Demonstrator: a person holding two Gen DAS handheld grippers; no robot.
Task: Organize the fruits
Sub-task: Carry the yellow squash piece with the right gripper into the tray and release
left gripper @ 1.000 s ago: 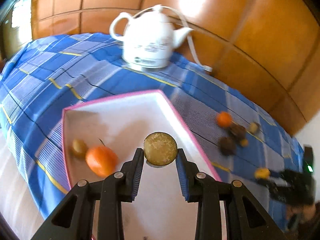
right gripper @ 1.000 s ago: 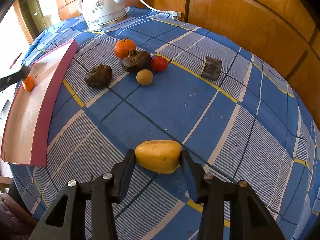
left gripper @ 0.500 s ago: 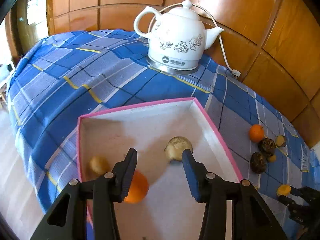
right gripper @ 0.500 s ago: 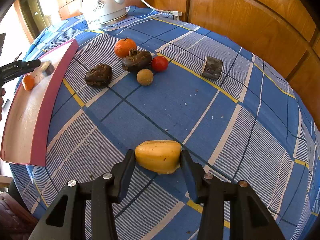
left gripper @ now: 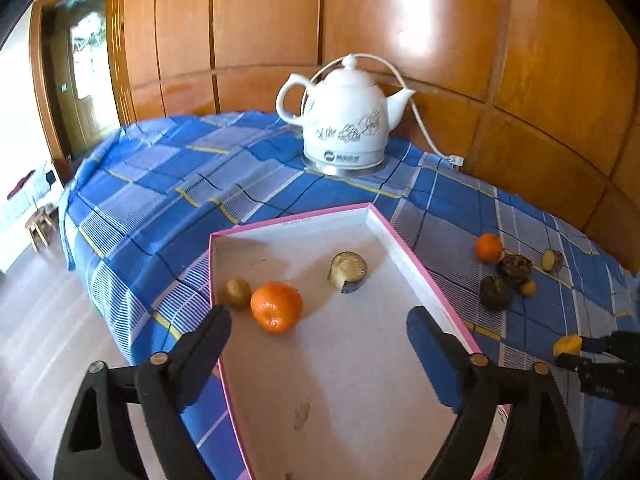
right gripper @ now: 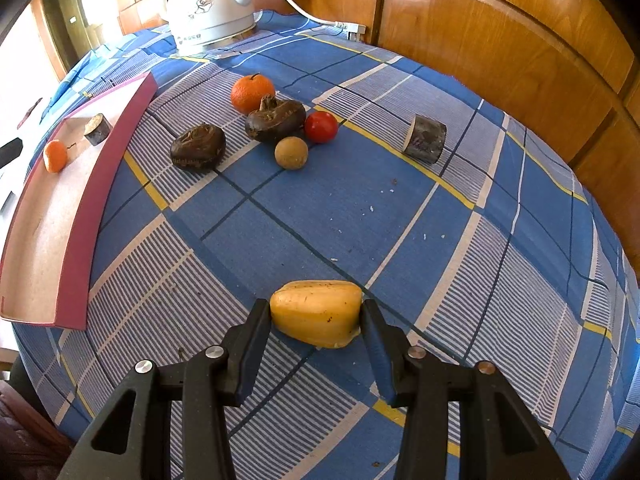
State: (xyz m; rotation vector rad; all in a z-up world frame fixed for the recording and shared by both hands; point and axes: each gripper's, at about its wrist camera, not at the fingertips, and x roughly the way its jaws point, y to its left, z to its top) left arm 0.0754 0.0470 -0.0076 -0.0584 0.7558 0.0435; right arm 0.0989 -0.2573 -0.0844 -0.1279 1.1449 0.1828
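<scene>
Wood panelling is seen behind a checked-cloth worktop (right gripper: pixel 320 208), where loose fruits are being gathered into a pink-rimmed tray (left gripper: pixel 384 222). A cut dark piece (left gripper: pixel 347 271) lies in it, evidently just released: the left tongs (left gripper: pixel 318 344) have been opened wide and are empty. A yellow fruit (right gripper: pixel 316 312) is clamped by the right tongs (right gripper: pixel 316 336), likely bound for the tray

Left gripper (left gripper: pixel 318 326) jaws just spread wide, nothing between; right gripper (right gripper: pixel 316 322) clamped, angled steeply down
</scene>
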